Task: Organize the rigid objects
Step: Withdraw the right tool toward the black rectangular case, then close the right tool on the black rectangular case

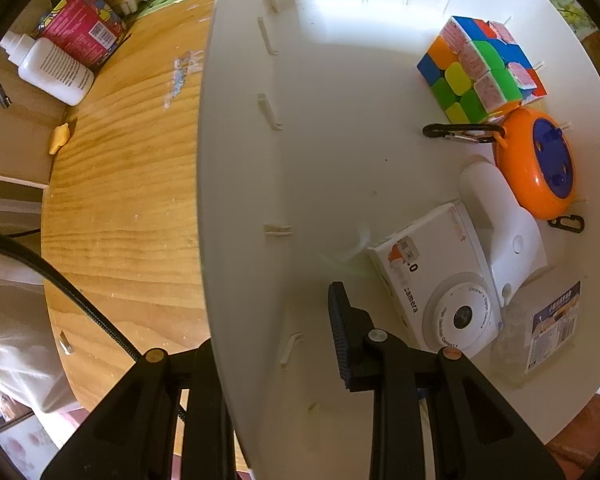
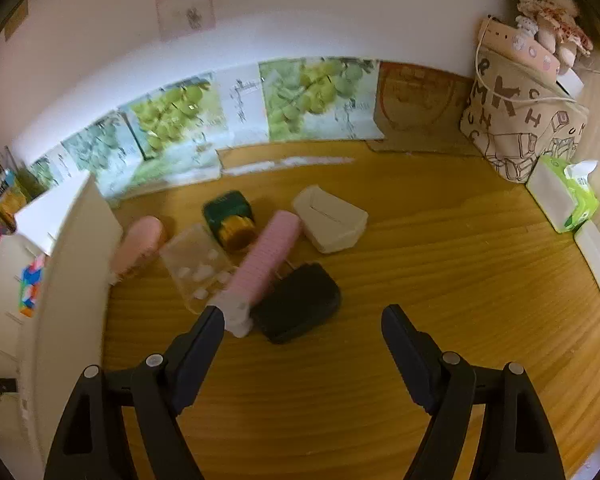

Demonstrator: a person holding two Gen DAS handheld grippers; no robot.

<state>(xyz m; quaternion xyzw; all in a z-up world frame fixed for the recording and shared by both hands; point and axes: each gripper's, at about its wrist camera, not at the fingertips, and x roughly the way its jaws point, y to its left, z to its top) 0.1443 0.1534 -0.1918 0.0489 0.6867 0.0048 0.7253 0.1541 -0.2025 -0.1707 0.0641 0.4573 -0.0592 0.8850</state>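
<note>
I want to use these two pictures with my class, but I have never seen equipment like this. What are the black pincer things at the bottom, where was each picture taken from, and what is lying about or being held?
No robot here: a person holds a two-finger gripper in each hand, and a wide-angle camera on each looks along its fingers.

The left wrist view looks down at the left gripper, whose jaws straddle the wall of a white bin and seem to grip it. Inside lie a puzzle cube, an orange round toy, a white toy camera and a clear packet.

The right wrist view shows the right gripper, jaws wide with nothing between them, above a wooden table. Waiting there are a pink ribbed tube, a black case, a white box, a clear tray, a green and yellow object and a smaller pink item.
</note>
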